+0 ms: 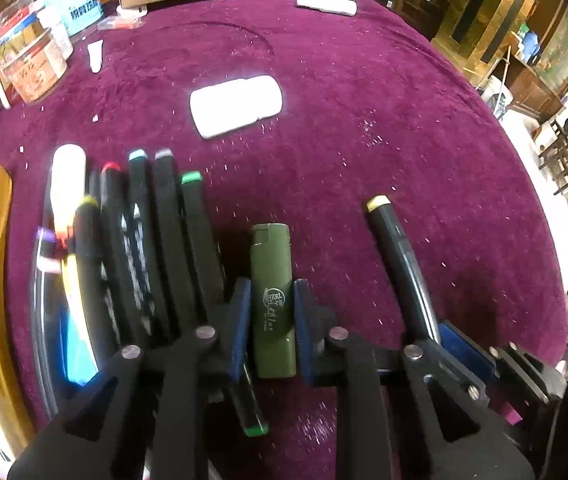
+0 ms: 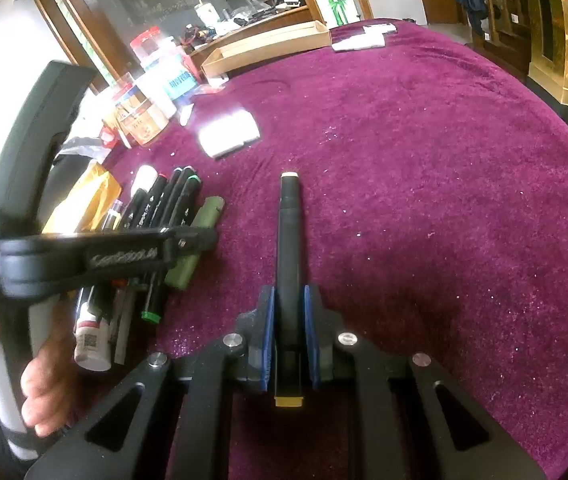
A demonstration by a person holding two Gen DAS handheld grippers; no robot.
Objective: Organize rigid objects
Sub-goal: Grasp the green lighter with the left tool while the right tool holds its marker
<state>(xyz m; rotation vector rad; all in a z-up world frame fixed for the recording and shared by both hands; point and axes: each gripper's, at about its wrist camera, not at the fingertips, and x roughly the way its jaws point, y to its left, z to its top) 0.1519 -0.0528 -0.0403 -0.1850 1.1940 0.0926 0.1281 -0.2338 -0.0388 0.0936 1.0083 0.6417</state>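
- At far left on the maroon-covered bench point(image 1: 364, 92), a row of black markers point(image 1: 163, 240) lies side by side, long axes running away from the camera; their coloured caps — red, pale blue, grey, green — sit at the far ends; a white tube point(image 1: 68, 172) lies along the row's left edge
- Just right of the row, the left gripper point(image 1: 271, 320) has its blue-padded fingers point(image 1: 239, 320) pinching an olive-green lighter point(image 1: 272, 300); the lighter's long axis points straight ahead, its cap end away from the camera; it sits low over the cloth, and contact with the cloth cannot be told
- Beyond it, a white oblong case point(image 1: 235, 106) lies alone on the cloth, set crosswise
- Further right, the right gripper point(image 2: 288, 320) has its fingers point(image 2: 267, 320) clamped on a black marker point(image 2: 288, 240); its long axis points forward, cream-capped tip at the far end, yellow end nearest the camera; it is well apart from the row
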